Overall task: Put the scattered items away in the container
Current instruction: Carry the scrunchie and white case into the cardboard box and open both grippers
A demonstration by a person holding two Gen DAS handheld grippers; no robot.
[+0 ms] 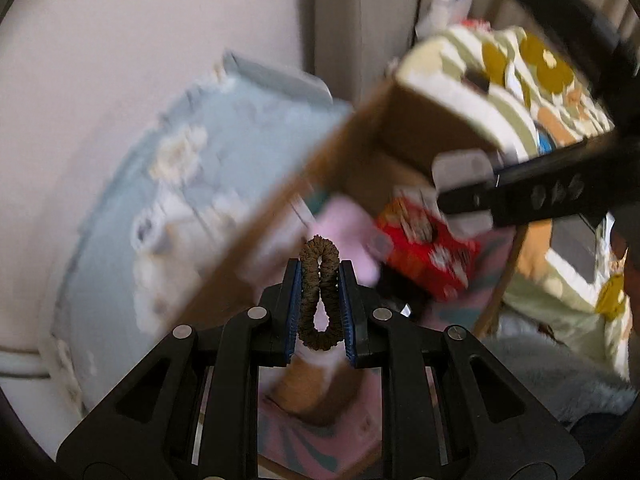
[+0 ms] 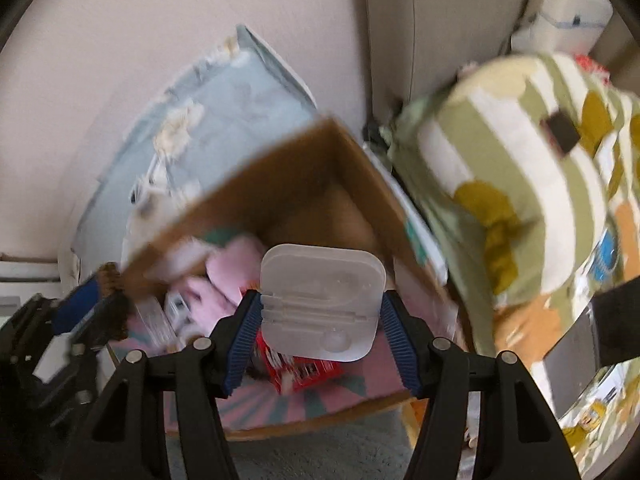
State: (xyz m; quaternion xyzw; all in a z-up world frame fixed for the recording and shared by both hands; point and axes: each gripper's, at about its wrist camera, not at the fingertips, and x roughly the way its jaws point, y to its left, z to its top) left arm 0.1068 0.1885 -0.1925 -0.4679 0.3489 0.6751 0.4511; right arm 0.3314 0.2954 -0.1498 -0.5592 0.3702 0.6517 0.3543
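Note:
My left gripper (image 1: 320,266) is shut on a brown scrunchie (image 1: 320,292), which stands squeezed upright between the blue pads. It hangs over the near corner of an open cardboard box (image 1: 408,128). Inside the box lie a pink cloth (image 1: 352,220) and a red snack packet (image 1: 424,252). My right gripper (image 2: 320,298) is shut on a white square plastic case (image 2: 324,304), held above the box (image 2: 320,168), over the red packet (image 2: 296,372) and pink cloth (image 2: 236,264). The left gripper (image 2: 92,304) with the scrunchie (image 2: 110,276) shows at the box's left edge. Both views are blurred.
A light blue cushion (image 2: 224,100) leans on the white wall behind the box. A green-and-white striped pillow (image 2: 500,184) presses against the box's right side. A white tissue pack (image 2: 568,12) sits at the top right. Grey carpet (image 2: 320,448) lies in front.

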